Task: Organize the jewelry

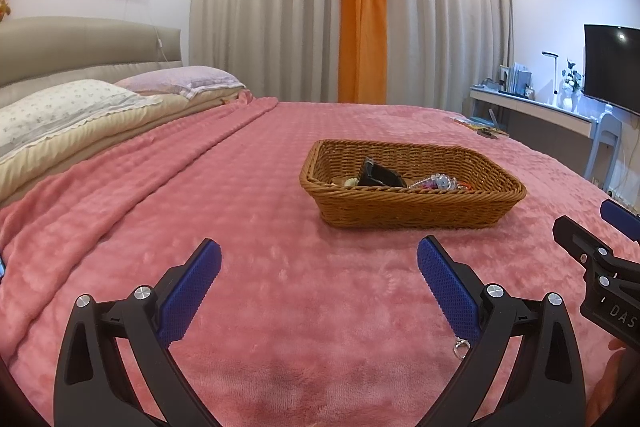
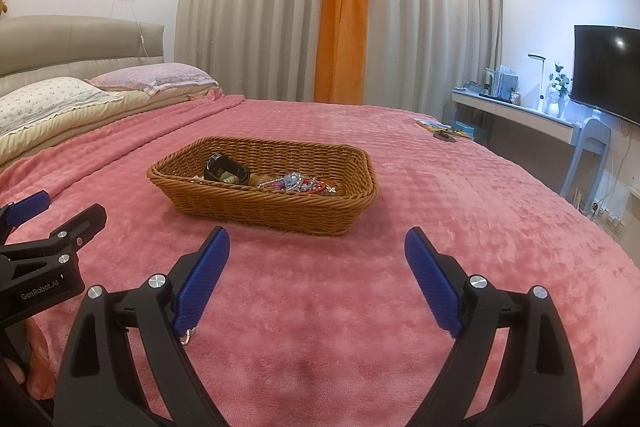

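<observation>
A brown wicker basket [image 1: 412, 205] sits on the pink blanket and holds a black case [image 1: 378, 175] and a tangle of colourful jewelry [image 1: 438, 183]. It also shows in the right wrist view [image 2: 264, 201], with the jewelry [image 2: 300, 184] inside. My left gripper [image 1: 318, 259] is open and empty, short of the basket. My right gripper [image 2: 318, 247] is open and empty, just in front of the basket. A small metal clasp [image 1: 460, 346] lies on the blanket by the left gripper's right finger; it also shows in the right wrist view [image 2: 187, 338].
The bed's pink blanket [image 1: 260, 187] spreads all around. Pillows [image 1: 60, 111] lie at the left. Small items [image 2: 440, 129] rest at the far right bed corner. A desk [image 2: 516, 113] and TV [image 2: 606, 71] stand to the right.
</observation>
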`<state>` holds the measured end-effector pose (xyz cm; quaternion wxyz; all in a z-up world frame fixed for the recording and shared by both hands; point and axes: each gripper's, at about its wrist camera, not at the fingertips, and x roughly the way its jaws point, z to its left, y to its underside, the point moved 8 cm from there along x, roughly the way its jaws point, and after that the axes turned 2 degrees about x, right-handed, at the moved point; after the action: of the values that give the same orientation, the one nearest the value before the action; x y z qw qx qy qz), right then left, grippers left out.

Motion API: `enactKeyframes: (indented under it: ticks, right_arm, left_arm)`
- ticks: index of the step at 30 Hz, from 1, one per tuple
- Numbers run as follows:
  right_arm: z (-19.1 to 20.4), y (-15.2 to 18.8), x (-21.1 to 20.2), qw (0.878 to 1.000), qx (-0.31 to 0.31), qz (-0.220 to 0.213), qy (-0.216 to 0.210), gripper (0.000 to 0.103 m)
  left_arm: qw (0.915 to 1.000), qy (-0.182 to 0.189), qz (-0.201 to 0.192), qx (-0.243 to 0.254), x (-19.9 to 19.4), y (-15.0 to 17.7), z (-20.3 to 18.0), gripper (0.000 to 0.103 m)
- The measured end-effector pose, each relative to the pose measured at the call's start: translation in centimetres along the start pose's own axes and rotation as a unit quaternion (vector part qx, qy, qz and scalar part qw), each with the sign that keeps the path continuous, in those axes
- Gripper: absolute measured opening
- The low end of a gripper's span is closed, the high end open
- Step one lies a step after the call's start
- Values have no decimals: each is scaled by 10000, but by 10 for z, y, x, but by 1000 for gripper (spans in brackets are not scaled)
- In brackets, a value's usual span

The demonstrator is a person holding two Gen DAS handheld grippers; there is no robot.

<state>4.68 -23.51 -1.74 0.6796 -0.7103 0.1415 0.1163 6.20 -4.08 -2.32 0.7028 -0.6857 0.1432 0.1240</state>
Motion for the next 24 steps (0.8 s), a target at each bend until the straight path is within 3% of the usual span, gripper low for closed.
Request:
enactKeyframes:
  ticks: [24]
  right_arm:
    - [1,0,1,10000,4,10,-13,87]
  left_arm:
    - [10000,0,4,0,0,1,0,95]
